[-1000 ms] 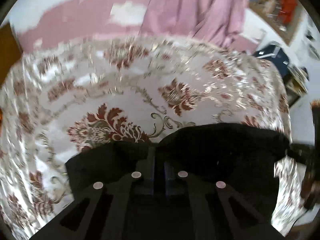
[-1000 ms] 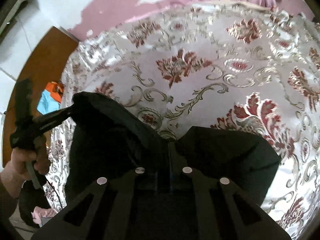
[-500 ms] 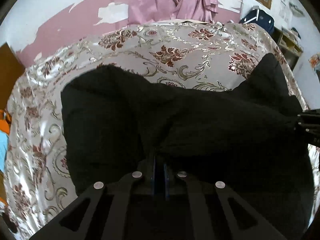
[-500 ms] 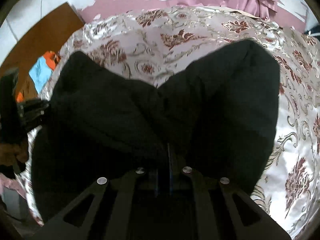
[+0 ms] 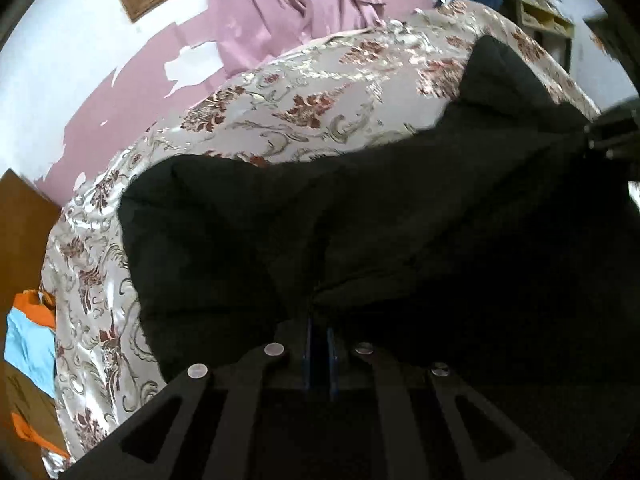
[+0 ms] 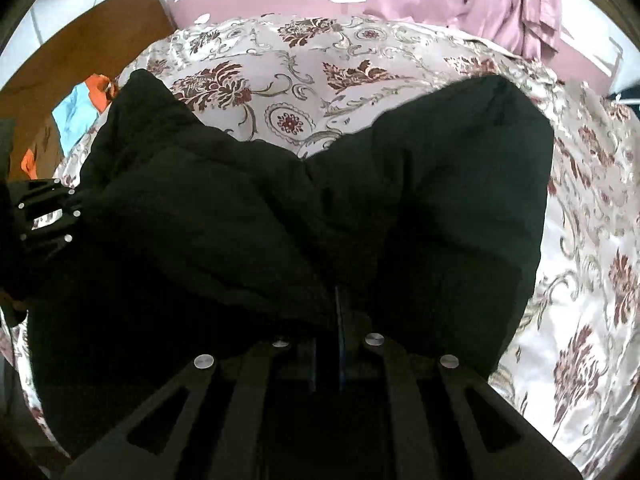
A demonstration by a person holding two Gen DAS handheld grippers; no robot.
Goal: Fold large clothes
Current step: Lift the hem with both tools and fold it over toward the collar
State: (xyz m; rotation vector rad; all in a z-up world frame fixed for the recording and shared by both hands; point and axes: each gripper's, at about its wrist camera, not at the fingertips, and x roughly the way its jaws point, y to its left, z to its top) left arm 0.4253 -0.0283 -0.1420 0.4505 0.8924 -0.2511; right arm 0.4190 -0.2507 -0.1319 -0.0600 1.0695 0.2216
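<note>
A large black garment (image 5: 360, 216) lies spread over a bed covered in shiny floral cloth (image 5: 312, 92). My left gripper (image 5: 318, 320) is shut on the garment's near edge, which bunches up between the fingers. My right gripper (image 6: 334, 316) is shut on the same garment (image 6: 420, 200) further along that edge. The left gripper also shows at the left rim of the right wrist view (image 6: 48, 216). The right gripper shows at the right rim of the left wrist view (image 5: 612, 136). The cloth hides the fingertips.
A pink curtain (image 5: 296, 4) hangs behind the bed against a peeling pink and white wall. A brown wooden board (image 6: 80, 52) and blue and orange cloth (image 5: 28, 344) lie left of the bed. Shelves (image 5: 540, 16) stand at the far right.
Both grippers have pulled back toward the near edge, still holding the garment. Much more black cloth now lies spread over the bed in front of them.
</note>
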